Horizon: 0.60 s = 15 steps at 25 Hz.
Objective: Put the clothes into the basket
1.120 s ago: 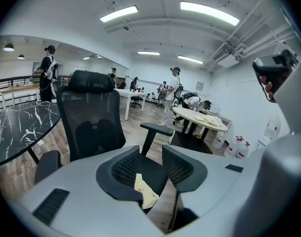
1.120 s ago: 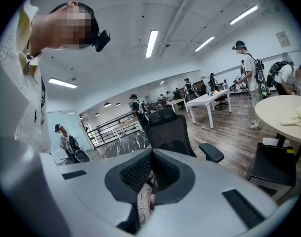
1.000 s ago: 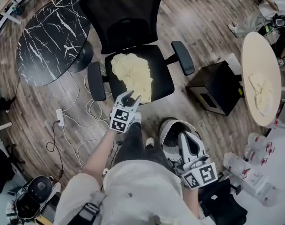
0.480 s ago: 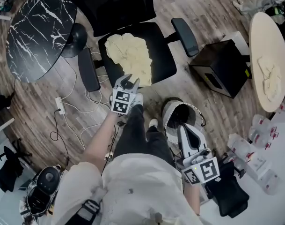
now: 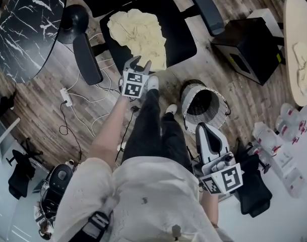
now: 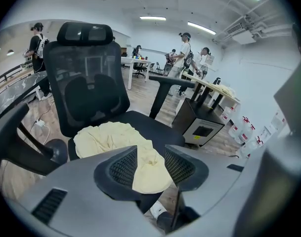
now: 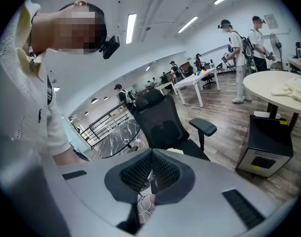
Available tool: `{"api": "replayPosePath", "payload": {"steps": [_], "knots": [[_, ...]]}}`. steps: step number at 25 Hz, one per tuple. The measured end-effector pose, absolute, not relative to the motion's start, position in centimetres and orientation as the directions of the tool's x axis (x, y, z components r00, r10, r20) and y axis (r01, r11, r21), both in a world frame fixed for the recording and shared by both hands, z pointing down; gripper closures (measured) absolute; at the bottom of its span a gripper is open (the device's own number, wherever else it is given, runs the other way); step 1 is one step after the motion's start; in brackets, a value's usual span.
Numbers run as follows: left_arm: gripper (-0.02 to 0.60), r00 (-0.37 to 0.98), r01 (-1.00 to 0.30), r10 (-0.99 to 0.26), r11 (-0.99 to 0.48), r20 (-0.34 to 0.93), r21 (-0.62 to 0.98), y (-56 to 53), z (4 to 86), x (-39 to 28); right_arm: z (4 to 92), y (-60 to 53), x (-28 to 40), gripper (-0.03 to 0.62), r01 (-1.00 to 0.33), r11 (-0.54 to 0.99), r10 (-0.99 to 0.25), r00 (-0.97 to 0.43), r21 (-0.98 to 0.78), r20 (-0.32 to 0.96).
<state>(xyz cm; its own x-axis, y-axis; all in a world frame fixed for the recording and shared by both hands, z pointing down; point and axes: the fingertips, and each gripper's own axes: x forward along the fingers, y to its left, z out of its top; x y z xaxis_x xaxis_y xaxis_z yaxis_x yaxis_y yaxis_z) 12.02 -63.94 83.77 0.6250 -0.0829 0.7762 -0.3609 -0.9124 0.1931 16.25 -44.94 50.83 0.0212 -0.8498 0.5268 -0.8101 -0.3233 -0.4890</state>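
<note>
A pale yellow garment point(image 5: 138, 34) lies crumpled on the seat of a black office chair point(image 5: 181, 34). In the left gripper view the same garment point(image 6: 115, 139) drapes over the seat's front edge. My left gripper point(image 5: 138, 63) hovers just in front of that edge. Its jaws are opening and nothing is between them; the cloth shows beyond the gap point(image 6: 150, 164). A round white wire basket point(image 5: 203, 107) stands on the floor to the right of my legs. My right gripper point(image 5: 203, 130) is low beside the basket, its pads point(image 7: 162, 172) pressed together on nothing.
A black marble-top round table point(image 5: 22, 29) stands at the left, with a power strip and cables point(image 5: 67, 97) on the floor. A black box point(image 5: 251, 47) and a pale round table with another cloth point(image 5: 302, 59) are at the right. Bottles point(image 5: 279, 140) cluster at the lower right.
Both grippers have come down. The left one now sits closer to the garment's front edge with its jaws a little wider. The basket is now fully in view beside the right gripper.
</note>
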Motion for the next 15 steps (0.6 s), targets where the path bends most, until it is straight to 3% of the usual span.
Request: {"api": "replayPosePath", "payload": {"steps": [15], "knots": [[0.359,0.474,-0.312,-0.031,-0.941,0.880,0.134,-65.2,95.7,12.9,58.4,-45.4,18.4,0.586,-0.726,-0.413,-0.813,0.021,-0.550,0.582]]}}
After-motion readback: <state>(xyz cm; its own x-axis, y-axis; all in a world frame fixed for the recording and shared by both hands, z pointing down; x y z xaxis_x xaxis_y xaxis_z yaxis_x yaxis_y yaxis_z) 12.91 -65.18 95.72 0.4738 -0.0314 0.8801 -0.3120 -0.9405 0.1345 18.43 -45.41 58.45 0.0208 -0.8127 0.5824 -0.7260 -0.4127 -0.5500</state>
